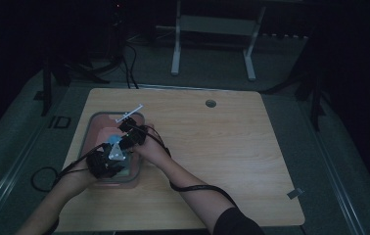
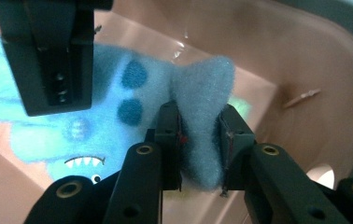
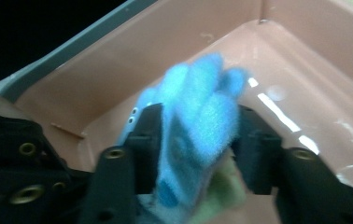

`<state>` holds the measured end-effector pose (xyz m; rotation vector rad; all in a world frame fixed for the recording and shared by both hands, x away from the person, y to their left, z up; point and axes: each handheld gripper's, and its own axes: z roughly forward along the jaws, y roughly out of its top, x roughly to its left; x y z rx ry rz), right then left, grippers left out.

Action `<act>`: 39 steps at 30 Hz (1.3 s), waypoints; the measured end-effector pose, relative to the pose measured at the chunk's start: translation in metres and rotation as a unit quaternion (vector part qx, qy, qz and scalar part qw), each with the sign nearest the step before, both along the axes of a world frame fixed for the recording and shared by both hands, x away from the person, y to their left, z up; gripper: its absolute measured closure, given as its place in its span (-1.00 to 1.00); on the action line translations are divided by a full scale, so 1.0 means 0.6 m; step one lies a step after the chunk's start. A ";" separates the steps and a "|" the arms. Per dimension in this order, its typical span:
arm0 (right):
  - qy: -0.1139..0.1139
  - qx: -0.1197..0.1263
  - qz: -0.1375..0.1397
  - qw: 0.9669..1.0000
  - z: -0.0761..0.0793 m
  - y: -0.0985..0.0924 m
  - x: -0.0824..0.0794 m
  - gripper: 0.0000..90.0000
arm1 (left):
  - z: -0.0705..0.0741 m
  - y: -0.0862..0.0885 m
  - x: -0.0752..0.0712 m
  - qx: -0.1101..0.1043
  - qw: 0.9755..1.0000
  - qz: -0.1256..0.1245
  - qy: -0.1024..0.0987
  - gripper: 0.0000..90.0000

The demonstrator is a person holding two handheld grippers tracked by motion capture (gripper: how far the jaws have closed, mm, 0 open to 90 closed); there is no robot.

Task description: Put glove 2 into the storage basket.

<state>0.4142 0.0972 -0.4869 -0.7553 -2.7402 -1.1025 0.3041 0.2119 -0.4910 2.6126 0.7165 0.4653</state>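
Worktop [image 1: 232,147]: pale wood w/ rounded corners; a grey-rimmed pink tub [image 1: 86,136] sits at its 9 o'clock side. Both hands work inside the tub.

The thing in hand is a blue plush toy [image 2: 118,102], fuzzy, w/ darker blue spots and a stitched toothy mouth; it lies low in the tub, on or just above the pink floor — can't tell if it rests there. A thin light stick [image 2: 300,98] lies on the tub floor toward 3 o'clock in the left gripper view, apart from the toy.

Left gripper [image 2: 201,140]: jaws closed on a grey-blue limb or ear of the toy; the fabric bulges above the pads, pinched thin between them. Right gripper [image 3: 198,135]: jaws stand around another blue lobe of the toy, pads beside it; blurred, so whether they press is unclear. In the high view it sits toward 12 o'clock of the left one [image 1: 105,164].

Handling, as a judgement: light, soft, squashy, not fragile or slippery; the pile gives good friction. A limb stretches and swings, so a hold near its root or on the body gives more control than on the tip.
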 end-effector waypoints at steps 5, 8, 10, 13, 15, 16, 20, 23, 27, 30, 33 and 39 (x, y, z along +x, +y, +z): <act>-0.007 0.014 -0.007 1.000 0.010 -0.017 0.005 -0.13 | 0.003 0.001 0.000 -0.010 1.000 0.010 -0.003 0.51; -0.011 0.023 -0.009 1.000 0.019 -0.030 0.007 -0.22 | 0.006 0.006 -0.003 -0.020 1.000 0.022 -0.006 0.35; -0.009 0.031 -0.009 0.999 0.025 -0.040 0.007 -0.31 | 0.009 0.010 -0.005 -0.025 0.999 0.041 -0.010 -0.01; -0.008 0.038 -0.003 0.999 0.031 -0.053 0.006 -0.40 | 0.019 0.018 -0.006 -0.048 0.997 0.062 -0.014 -0.32; -0.005 0.042 0.008 0.999 0.036 -0.061 0.003 -0.47 | 0.030 0.026 -0.006 -0.077 0.994 0.079 -0.016 -0.47; -0.006 0.044 0.011 0.999 0.038 -0.066 0.001 -0.48 | 0.035 0.029 -0.005 -0.086 0.992 0.087 -0.014 -0.59; -0.007 0.055 0.020 0.998 0.045 -0.080 -0.008 -0.54 | 0.047 0.029 -0.008 -0.104 0.990 0.091 -0.021 -0.82; -0.014 0.055 0.031 0.998 0.051 -0.094 -0.017 -0.56 | 0.052 0.020 -0.012 -0.125 0.988 0.090 -0.029 -0.94; -0.021 0.057 0.030 0.998 0.055 -0.116 -0.022 -0.56 | 0.058 0.003 -0.020 -0.153 0.984 0.078 -0.044 -0.94; -0.024 0.055 0.033 0.998 0.056 -0.134 -0.024 -0.62 | 0.064 -0.008 -0.024 -0.175 0.981 0.071 -0.040 -0.94; -0.028 0.052 0.032 0.998 0.054 -0.151 -0.027 -0.65 | 0.070 -0.023 -0.028 -0.193 0.978 0.063 -0.043 -0.94; -0.030 0.053 0.024 0.998 0.049 -0.186 -0.032 -0.65 | 0.078 -0.050 -0.030 -0.208 0.976 0.052 -0.040 -0.94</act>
